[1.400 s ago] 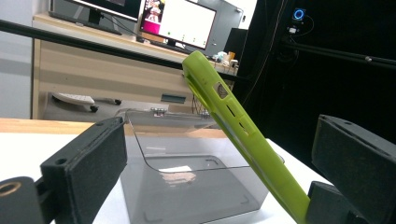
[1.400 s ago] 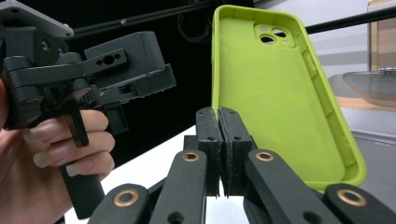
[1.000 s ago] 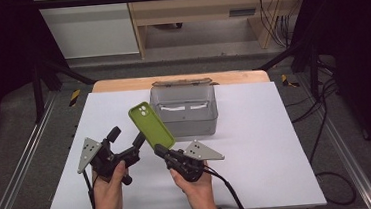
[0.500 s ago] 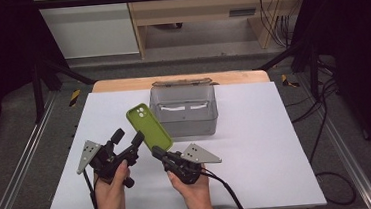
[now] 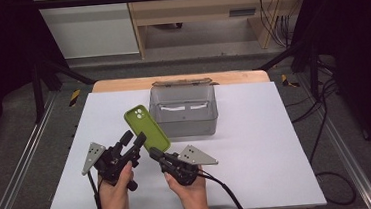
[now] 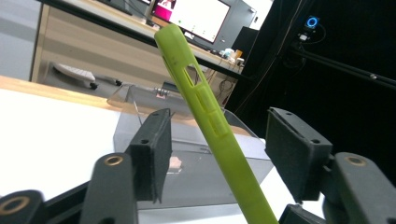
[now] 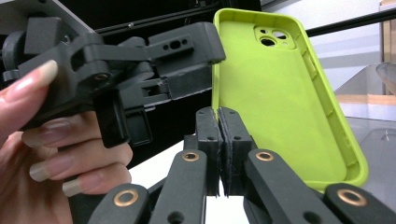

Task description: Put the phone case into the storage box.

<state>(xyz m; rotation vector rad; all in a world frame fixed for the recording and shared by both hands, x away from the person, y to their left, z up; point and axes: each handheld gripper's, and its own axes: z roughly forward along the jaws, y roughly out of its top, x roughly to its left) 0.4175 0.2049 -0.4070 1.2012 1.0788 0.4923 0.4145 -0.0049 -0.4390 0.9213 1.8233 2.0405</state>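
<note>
**Green phone case held up between two grippers**

Standing by the white surface (image 5: pixel 257 144), I see a person's two hands come in from the near edge, each working a black gripper. The right gripper (image 5: pixel 153 152) has its fingers (image 7: pixel 208 135) pressed tight together on the lower edge of a lime-green phone case (image 5: pixel 147 128), and it holds that case up off the surface, tilted, with the camera cut-out at the far, upper end. From the right gripper view the hollow inside of the case faces that gripper, its rim pinched between the two pads.

The left gripper (image 5: pixel 133 138) sits just beside the case on its left. Its fingers (image 6: pixel 152 149) stand one on each side of the thin green edge, and they have just been closing in on it. In the left gripper view there is clear air between each pad and the case, so they are apart from it and not yet gripping; the case runs up between them at a slant, side buttons facing the camera.

Behind the case, toward the far side of the surface, stands a grey translucent box (image 5: pixel 184 109) with an open top and a white strip inside. The case's upper end overlaps the box's left wall in the high view, though it is held above and in front of it. A wooden board edge (image 5: pixel 121 84) lies beyond the surface.
</note>
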